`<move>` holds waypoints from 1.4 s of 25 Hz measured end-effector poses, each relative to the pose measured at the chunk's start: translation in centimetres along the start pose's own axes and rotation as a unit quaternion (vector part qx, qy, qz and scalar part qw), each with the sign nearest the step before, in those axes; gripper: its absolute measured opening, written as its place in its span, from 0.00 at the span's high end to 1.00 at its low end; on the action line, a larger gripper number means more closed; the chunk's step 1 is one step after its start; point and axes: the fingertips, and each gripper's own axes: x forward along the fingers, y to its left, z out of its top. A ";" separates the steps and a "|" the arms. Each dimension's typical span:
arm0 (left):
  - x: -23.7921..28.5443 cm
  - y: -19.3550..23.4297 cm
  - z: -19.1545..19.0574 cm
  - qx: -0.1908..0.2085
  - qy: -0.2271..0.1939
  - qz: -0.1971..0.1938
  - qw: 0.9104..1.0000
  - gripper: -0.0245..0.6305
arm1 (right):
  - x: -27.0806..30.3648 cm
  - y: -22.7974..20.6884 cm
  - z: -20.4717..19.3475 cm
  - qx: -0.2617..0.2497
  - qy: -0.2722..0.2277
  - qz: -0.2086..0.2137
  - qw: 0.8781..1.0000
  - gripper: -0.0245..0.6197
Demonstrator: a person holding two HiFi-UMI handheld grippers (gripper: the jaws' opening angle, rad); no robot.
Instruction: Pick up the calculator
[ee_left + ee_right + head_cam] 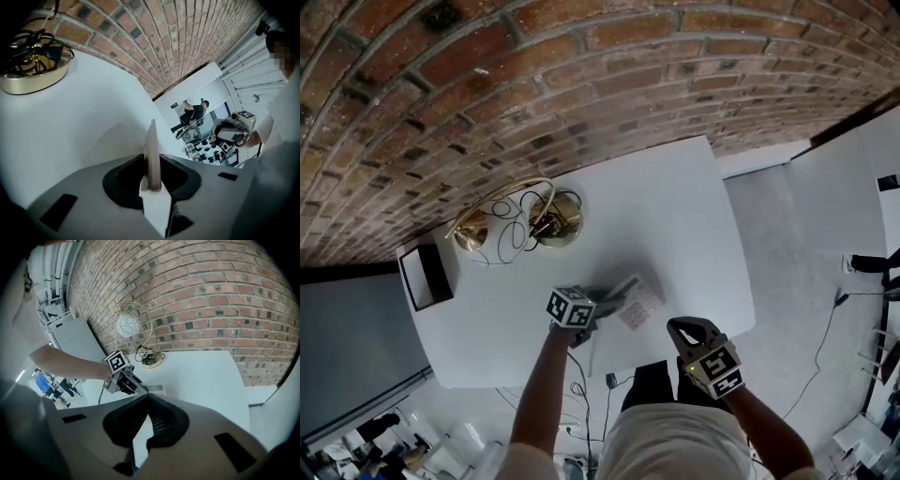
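The calculator [637, 302], flat and pale with a key grid, is near the front edge of the white table [675, 216]. My left gripper [605, 306] is shut on its left end. In the left gripper view the calculator [152, 140] stands edge-on as a thin slab, pinched between the two dark pads of the left gripper [152, 161]. The right gripper view shows the left gripper [136, 386] holding the calculator [157, 388] just above the tabletop. My right gripper [680, 325] hovers at the table's front edge, right of the calculator, with its jaws together and nothing in them [147, 397].
A gold dish of tangled black cables [555, 220] and a gold hoop lamp [473, 230] stand at the back left of the table, against the brick wall [581, 84]. A black box [427, 277] sits at the table's left end. Grey floor lies to the right.
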 end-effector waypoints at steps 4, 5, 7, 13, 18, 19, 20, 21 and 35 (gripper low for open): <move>-0.8 -0.5 -0.2 -0.036 -0.042 0.009 0.998 0.80 | -0.6 0.6 0.1 -0.007 0.000 -0.001 1.000 0.94; -1.0 -0.5 -0.2 -0.043 -0.051 0.011 0.998 0.80 | -0.7 0.7 0.2 -0.010 -0.001 -0.002 1.000 0.94; -1.4 -0.7 -0.4 -0.052 -0.065 0.018 0.996 0.81 | -1.0 1.1 0.4 -0.015 -0.003 -0.002 1.000 0.94; -3.0 -1.8 -0.3 -0.069 -0.117 0.027 0.990 0.81 | -1.8 2.1 0.4 -0.025 0.001 0.005 1.000 0.94; -4.5 -3.4 0.0 -0.073 -0.154 0.038 0.985 0.81 | -2.9 2.5 1.1 -0.034 -0.007 0.003 0.999 0.94; -4.9 -3.9 0.1 -0.073 -0.163 0.040 0.983 0.81 | -3.2 2.7 1.2 -0.039 -0.008 0.002 0.999 0.94; -5.3 -4.5 0.2 -0.073 -0.171 0.042 0.982 0.81 | -3.5 2.9 1.4 -0.045 -0.009 0.002 0.999 0.94; -5.7 -5.0 0.2 -0.074 -0.179 0.044 0.980 0.81 | -3.8 3.1 1.5 -0.051 -0.010 0.002 0.999 0.94; -11.0 -13.9 -0.5 -0.109 -0.298 0.070 0.946 0.81 | -11.4 5.6 3.5 -0.075 -0.039 0.018 0.996 0.94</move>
